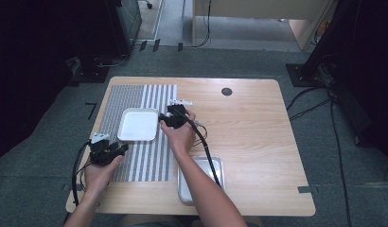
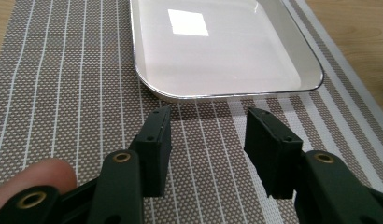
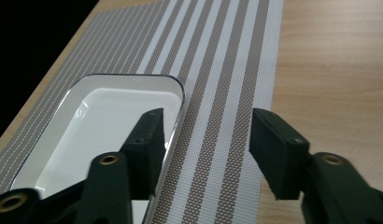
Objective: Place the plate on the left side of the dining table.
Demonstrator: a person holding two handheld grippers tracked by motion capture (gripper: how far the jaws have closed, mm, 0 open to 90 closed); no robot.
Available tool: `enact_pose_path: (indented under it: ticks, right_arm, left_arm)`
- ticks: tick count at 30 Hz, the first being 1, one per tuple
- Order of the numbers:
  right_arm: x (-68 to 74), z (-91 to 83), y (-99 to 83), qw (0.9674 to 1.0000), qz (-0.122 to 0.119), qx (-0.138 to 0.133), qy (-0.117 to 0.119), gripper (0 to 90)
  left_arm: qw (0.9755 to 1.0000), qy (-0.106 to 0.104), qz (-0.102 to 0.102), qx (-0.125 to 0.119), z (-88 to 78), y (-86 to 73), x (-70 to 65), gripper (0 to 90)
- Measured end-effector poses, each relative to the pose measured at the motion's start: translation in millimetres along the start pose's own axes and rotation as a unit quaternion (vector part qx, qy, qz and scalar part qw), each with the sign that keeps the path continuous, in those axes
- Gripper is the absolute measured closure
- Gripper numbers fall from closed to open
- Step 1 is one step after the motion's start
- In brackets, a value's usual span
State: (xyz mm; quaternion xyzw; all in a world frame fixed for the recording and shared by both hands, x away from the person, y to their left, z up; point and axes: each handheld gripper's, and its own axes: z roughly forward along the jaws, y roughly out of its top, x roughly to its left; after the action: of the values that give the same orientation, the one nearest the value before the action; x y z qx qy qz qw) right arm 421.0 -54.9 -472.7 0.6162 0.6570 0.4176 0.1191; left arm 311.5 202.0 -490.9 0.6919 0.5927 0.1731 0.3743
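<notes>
Two grippers flank one white tray (image 1: 138, 124) lying on the striped mat (image 1: 135, 165), which serves as landmark. High view: the tray sits flat near the mat's middle, roughly square with no clear long axis; right gripper (image 1: 164, 122) is at the tray's right edge, left gripper (image 1: 121, 149) just off its near-left corner, so the right one looks nearer, though both are close. A second, metal tray (image 1: 216, 163) lies off the mat's right side on the wooden table (image 1: 258, 142), partly under the right forearm. Grey carpet, cables and dark furniture surround the table. Left gripper view: jaws spread, nothing between them, just mat; the tray (image 2: 227, 51) lies straight ahead, its near rim just beyond the tips, apart from them. Right gripper view: jaws also released and empty; the tray's (image 3: 101, 121) rim runs between them, one jaw over the tray's inside, the other over the mat (image 3: 217, 93), neither pad pressing. My read: the tray is let go on the mat, and any regrasp means closing across that rim.
</notes>
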Motion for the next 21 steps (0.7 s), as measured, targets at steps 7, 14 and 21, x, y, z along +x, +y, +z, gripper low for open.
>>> enact_pose_path:
  ticks: [7,14,21]
  right_arm:
    - [-16.4,-21.9,3.7,0.9995,-0.027,-0.003,0.014,32.3]
    - [-31.0,-48.2,4.3,0.9976,-0.066,-0.013,0.016,27.5]
    - [-46.9,-69.1,4.7,0.9974,-0.068,-0.012,-0.022,26.1]
  left_arm:
    - [0.9998,-0.019,0.006,-0.01,-15.4,-9.3,-1.8,45.6]
    - [0.9996,-0.021,-0.003,-0.019,-31.3,-16.5,0.5,40.4]
    - [0.9993,-0.029,-0.004,-0.025,-43.0,-28.6,3.8,33.9]
